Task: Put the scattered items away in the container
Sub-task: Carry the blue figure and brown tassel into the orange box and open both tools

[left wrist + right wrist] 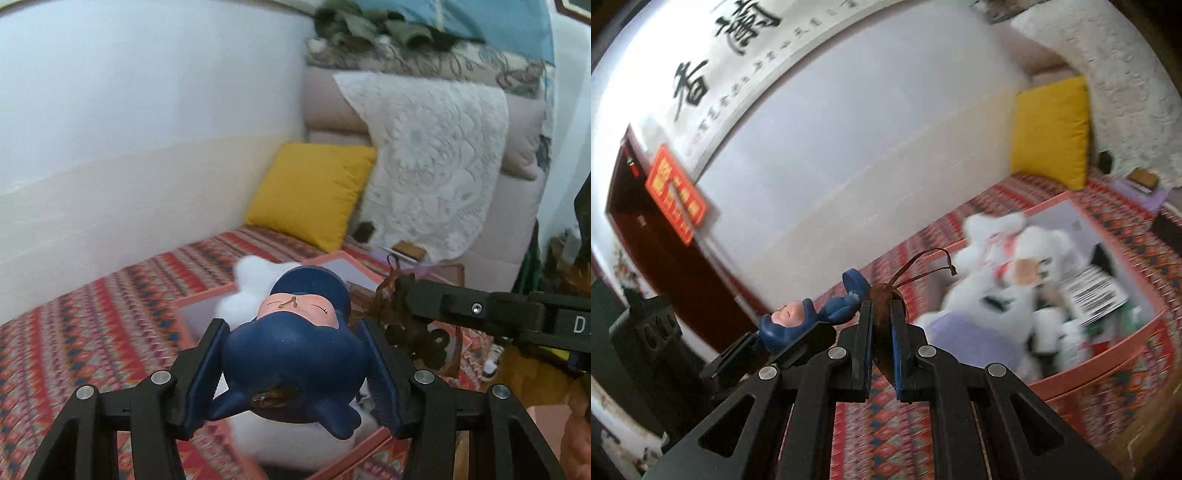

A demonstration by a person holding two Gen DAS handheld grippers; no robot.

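Note:
My left gripper (pixel 293 332) is shut on a blue figurine (pixel 295 354) with a pink face, held by its body above the salmon-pink box (pixel 207 297). A white plush toy (pixel 255 280) lies in the box beneath it. From the right, my right gripper (pixel 417 295) reaches in, shut on a brown ornament (pixel 395 306) with thin cords. In the right wrist view the right gripper (pixel 882 306) pinches that brown ornament (pixel 882 295). There the blue figurine (pixel 798 321) hangs at the left, and the box (pixel 1108 369) holds the plush toy (pixel 993 280) and a barcoded packet (pixel 1097 291).
The box rests on a red patterned bedspread (pixel 92 325) along a white wall (pixel 147 110). A yellow cushion (pixel 314 192) and a white lace cushion (pixel 432 166) lean behind it. Small objects (pixel 1141 181) lie beyond the box. A dark door (pixel 665 240) and a black speaker (pixel 650 339) stand far left.

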